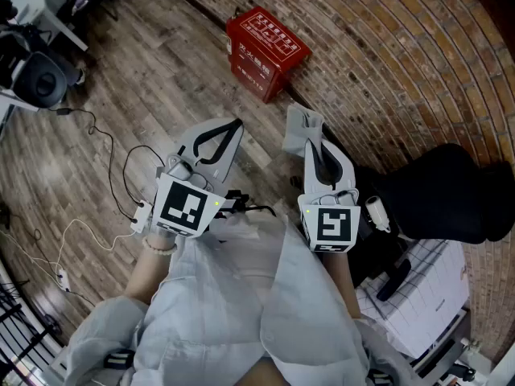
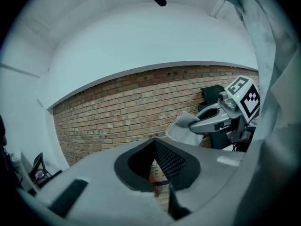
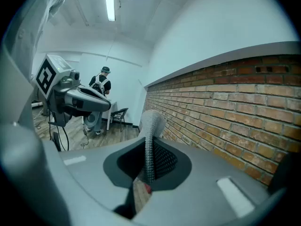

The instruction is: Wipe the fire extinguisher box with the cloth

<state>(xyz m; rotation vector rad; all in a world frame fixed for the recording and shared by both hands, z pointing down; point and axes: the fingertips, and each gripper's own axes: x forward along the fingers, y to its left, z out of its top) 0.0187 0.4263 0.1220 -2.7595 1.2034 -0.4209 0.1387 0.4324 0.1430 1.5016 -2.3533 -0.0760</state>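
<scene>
Grey cloth (image 1: 301,121) sits clamped in the right gripper (image 1: 311,143), ready for wiping, while the left gripper (image 1: 234,126), empty with jaws together, waits alongside, both well short of the red fire extinguisher box (image 1: 265,48), which stands against the brick wall (image 1: 386,71).

The person is holding both forearms out in front of the body, in pale grey sleeves, side by side but apart. The left gripper (image 1: 232,128) is pointing toward 1 o'clock in the head view. Its jaws are pressing together at the tips with nothing between them, and its marker cube (image 1: 187,206) is sitting just above the left wrist (image 1: 161,246). The right gripper (image 1: 310,133) is aiming toward 11 o'clock, so the two noses are leaning slightly toward each other. Its jaws are clamping a grey cloth (image 1: 299,121), which is sticking out past the tips.
</scene>
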